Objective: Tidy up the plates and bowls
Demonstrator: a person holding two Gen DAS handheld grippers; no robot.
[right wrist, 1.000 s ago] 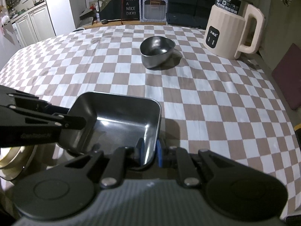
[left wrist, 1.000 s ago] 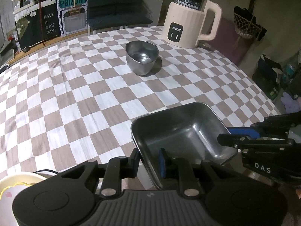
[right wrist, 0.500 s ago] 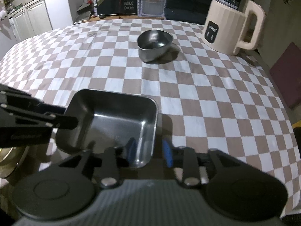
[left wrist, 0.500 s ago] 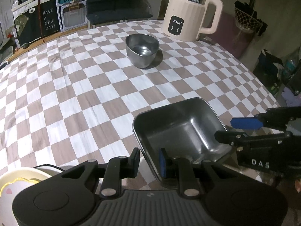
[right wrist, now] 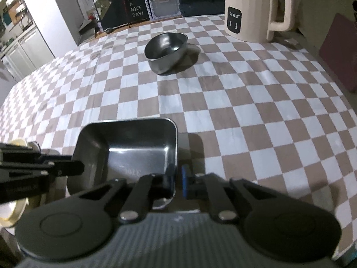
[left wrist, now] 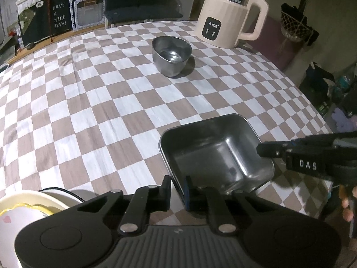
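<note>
A square steel tray (left wrist: 216,154) sits at the near edge of the checkered table; it also shows in the right wrist view (right wrist: 127,151). My left gripper (left wrist: 177,188) is shut on the tray's left rim. My right gripper (right wrist: 177,181) straddles the tray's right rim with a small gap on each side of the rim, open. It appears in the left wrist view as the black "DAS" body (left wrist: 312,154). A round steel bowl (left wrist: 171,54) stands upright at the table's middle; it shows in the right wrist view too (right wrist: 167,52). A stack of white and yellow plates (left wrist: 29,210) lies near left.
A cream electric kettle (left wrist: 229,14) stands at the far right of the table, also in the right wrist view (right wrist: 254,11). A gold-rimmed dish (right wrist: 13,210) lies at near left. The table edge runs close along the right.
My right gripper's fingers opened off the tray's rim half a second ago and have narrowed again around it. The left gripper stays shut on the tray, which has barely moved.
</note>
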